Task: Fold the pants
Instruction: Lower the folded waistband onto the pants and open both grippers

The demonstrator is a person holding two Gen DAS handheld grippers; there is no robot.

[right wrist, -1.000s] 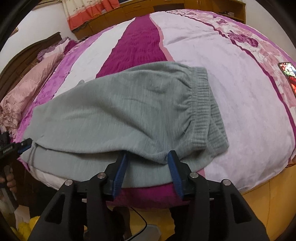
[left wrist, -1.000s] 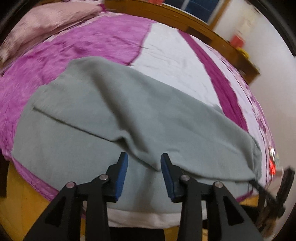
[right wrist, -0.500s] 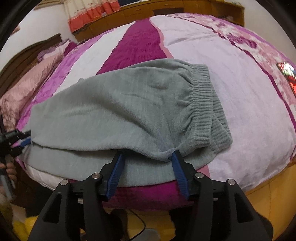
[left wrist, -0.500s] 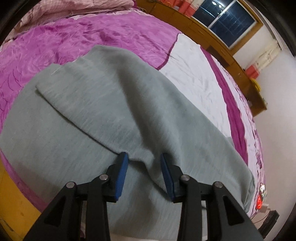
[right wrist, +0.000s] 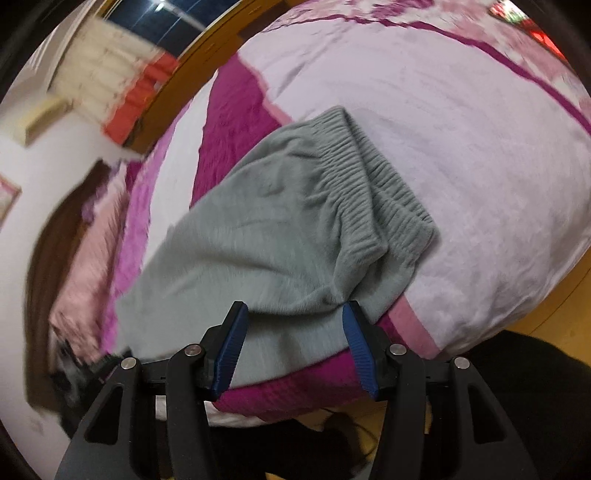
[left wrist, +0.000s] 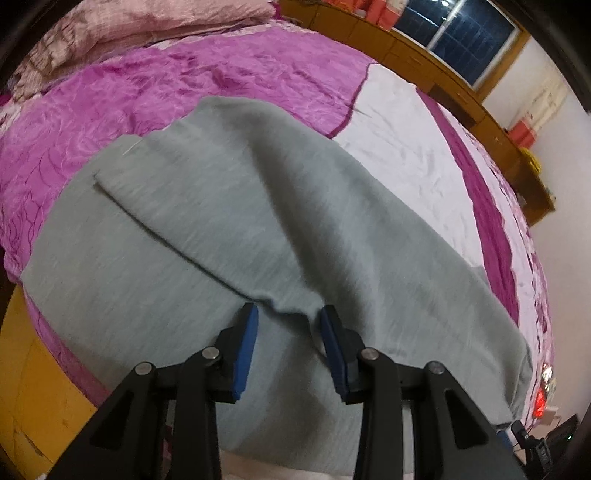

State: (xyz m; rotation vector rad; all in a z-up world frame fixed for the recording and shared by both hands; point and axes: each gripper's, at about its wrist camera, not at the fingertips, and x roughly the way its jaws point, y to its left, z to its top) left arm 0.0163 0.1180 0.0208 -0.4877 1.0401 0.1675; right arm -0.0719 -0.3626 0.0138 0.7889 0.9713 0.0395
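Through the left wrist camera I see my left gripper [left wrist: 288,317] over the grey pants [left wrist: 229,229], which lie folded lengthwise on the bed [left wrist: 147,96] near its front edge. The blue pads [left wrist: 245,343] stand apart with a raised edge of the upper leg layer between their tips; I cannot tell whether they press on it. Beyond the pants the magenta bedspread gives way to a white panel [left wrist: 402,147], and a pink pillow [left wrist: 110,33] lies at the far left corner. A wooden ledge [left wrist: 443,74] runs behind the bed under a dark window [left wrist: 472,40].

Through the right wrist camera, blurred, my right gripper [right wrist: 291,317] sits at the waist end of the pants [right wrist: 258,236]. Its jaws are parted, fabric between them, pads seemingly not squeezing. The ribbed waistband [right wrist: 362,177] lies just beyond, on the white panel [right wrist: 461,166].
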